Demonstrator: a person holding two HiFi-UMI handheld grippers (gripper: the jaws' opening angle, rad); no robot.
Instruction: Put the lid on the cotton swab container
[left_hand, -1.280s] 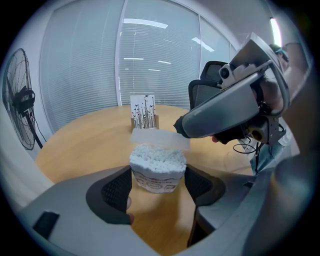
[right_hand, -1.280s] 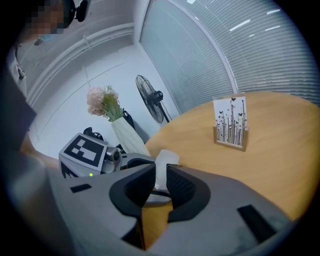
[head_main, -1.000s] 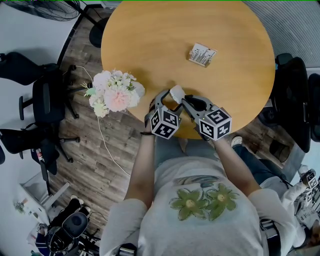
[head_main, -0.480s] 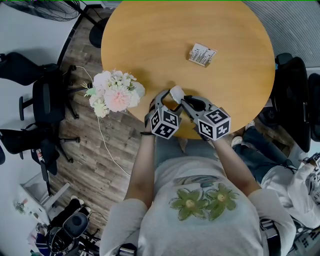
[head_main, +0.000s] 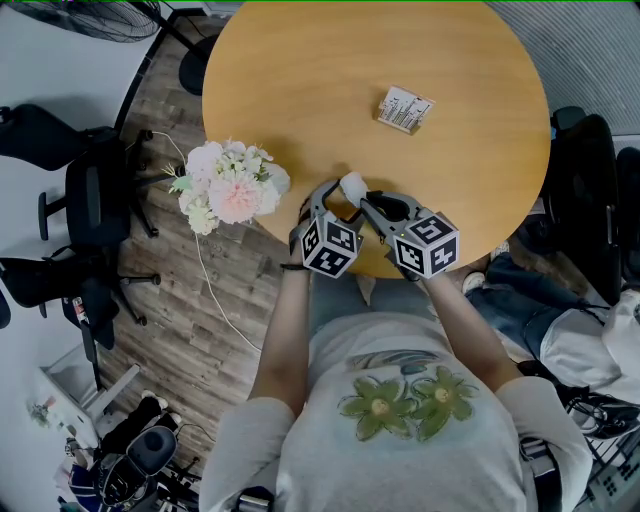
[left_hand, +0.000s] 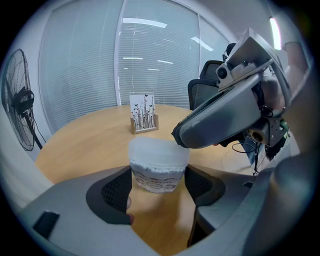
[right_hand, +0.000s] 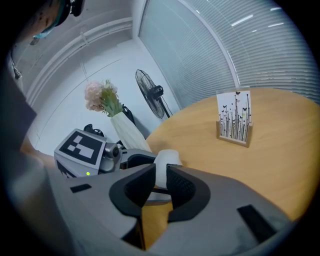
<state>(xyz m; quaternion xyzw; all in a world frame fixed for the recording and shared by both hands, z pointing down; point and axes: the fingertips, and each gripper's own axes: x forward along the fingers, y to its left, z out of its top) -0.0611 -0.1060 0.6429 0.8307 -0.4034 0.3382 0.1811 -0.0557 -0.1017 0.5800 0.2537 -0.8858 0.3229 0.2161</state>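
The cotton swab container (left_hand: 156, 176), a small white tub with a printed band, stands upright between the pads of my left gripper (left_hand: 159, 187), which is shut on it just above the table. A translucent white lid (left_hand: 159, 150) sits over its top. My right gripper (right_hand: 159, 186) is shut on the lid (right_hand: 166, 159), its jaws nearly together on the rim, and reaches in from the right side of the left gripper view. In the head view both grippers meet at the container (head_main: 352, 185) near the round table's front edge (head_main: 330, 262).
A small card holder (head_main: 404, 108) with printed cards stands toward the table's far right. A bouquet in a white vase (head_main: 228, 182) is just left of the table. Office chairs (head_main: 90, 200) and a fan (right_hand: 152, 97) surround it. A second person's legs (head_main: 560, 330) are at the right.
Both grippers and the container have stayed in place. Only the other person at the right edge of the head view has shifted.
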